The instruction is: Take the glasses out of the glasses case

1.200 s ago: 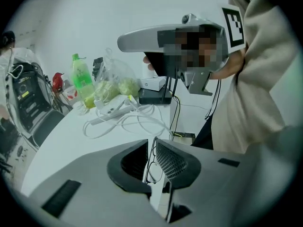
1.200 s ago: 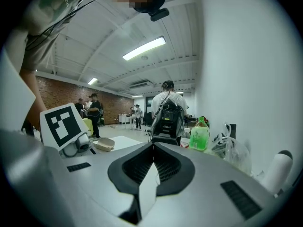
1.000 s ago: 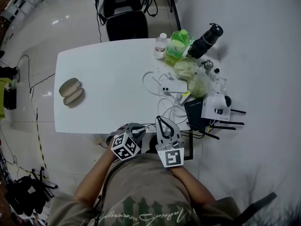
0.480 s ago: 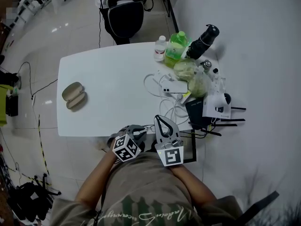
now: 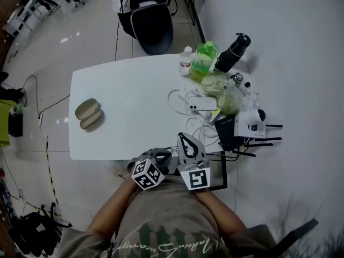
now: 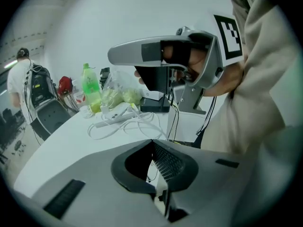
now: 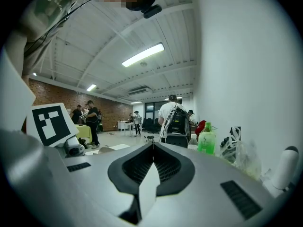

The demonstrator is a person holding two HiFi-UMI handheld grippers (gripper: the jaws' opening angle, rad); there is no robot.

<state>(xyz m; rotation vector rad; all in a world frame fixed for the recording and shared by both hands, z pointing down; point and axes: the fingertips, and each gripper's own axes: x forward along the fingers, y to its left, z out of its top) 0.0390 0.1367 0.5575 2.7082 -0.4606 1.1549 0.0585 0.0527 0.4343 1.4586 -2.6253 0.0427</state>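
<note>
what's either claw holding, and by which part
Nothing is held: the left claw and right claw are both shut and empty; the glasses case lies untouched.

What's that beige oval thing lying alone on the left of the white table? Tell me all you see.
The glasses case is beige and matte, made of two long rounded lobes side by side, perhaps its two halves. It lies flat and slanted near the table's left edge, touching nothing else. Whether glasses are inside is too small to tell.
</note>
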